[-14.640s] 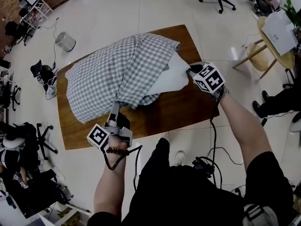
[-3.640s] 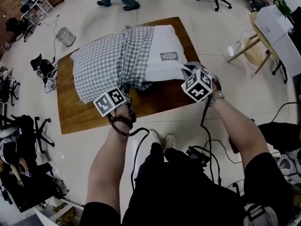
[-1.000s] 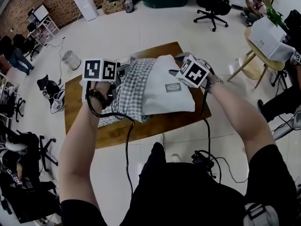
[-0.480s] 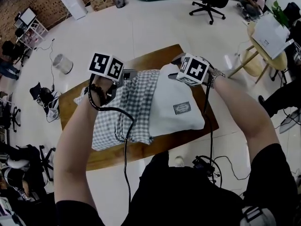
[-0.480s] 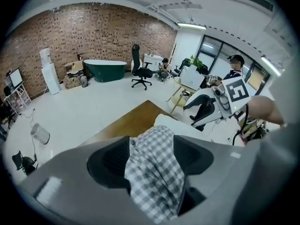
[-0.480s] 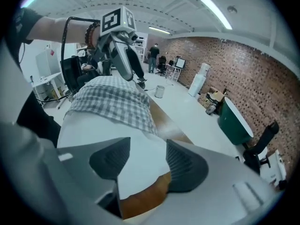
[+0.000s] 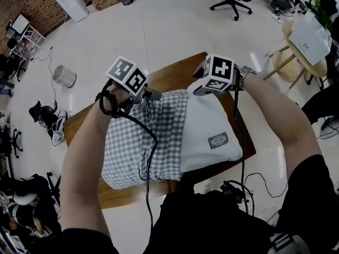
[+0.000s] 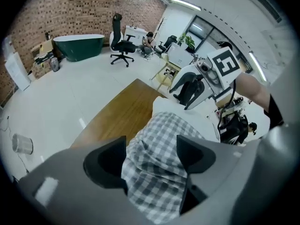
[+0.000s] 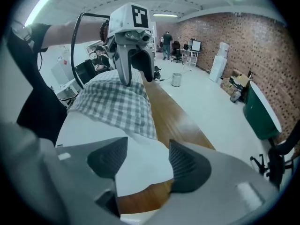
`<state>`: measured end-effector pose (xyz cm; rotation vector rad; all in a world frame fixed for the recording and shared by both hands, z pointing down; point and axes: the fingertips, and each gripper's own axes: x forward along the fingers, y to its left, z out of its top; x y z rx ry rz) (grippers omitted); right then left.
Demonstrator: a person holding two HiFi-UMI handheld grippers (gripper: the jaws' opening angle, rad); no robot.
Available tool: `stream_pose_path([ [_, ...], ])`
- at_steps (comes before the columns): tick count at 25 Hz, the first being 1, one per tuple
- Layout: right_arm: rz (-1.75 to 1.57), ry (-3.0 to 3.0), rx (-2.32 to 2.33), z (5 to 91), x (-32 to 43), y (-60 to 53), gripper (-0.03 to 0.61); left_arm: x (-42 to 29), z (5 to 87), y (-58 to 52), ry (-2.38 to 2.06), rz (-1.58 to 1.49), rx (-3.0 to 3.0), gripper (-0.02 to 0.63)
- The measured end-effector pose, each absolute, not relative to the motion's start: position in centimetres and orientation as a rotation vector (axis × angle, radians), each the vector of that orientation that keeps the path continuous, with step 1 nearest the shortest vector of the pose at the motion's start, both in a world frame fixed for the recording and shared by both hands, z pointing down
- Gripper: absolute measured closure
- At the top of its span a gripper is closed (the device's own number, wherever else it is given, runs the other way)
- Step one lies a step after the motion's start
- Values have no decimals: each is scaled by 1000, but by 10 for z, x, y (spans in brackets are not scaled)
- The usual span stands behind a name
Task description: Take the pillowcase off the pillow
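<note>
You're letting go after the turn: left gripper (image 7: 153, 95) is opening its jaws around the grey-checked cloth pillowcase (image 7: 143, 142), right gripper (image 7: 198, 89) around the half-covered white stuffed pillow (image 7: 206, 123).

Bright, even light from ceiling strips (image 9: 40, 6); faint glare on the floor (image 8: 82, 123). Fisheye bending at edges, dark corners, foreground soft.
</note>
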<state>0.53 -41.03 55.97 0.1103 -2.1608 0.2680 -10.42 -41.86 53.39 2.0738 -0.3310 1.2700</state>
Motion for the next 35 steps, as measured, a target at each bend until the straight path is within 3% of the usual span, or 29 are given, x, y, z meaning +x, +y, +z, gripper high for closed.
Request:
stream_pose_path([
  [5, 402, -2107, -44, 575, -6, -429, 279, -110, 561, -436, -138, 1304, 1998, 225],
  [12, 549, -2004, -175, 611, -18, -437, 249, -121, 606, -444, -17, 1347, 1891, 217],
  [16, 691, -1949, -192, 641, -15, -433, 277, -118, 610, -446, 27, 1288, 1864, 361],
  [22, 833, -2008, -154, 627, -23, -426, 548, -134, 595, -454, -21, 1214, 1867, 530],
  [35, 651, -2142, 33, 595, 18, -416, 565, -159, 583, -453, -287, 1110, 1825, 580],
])
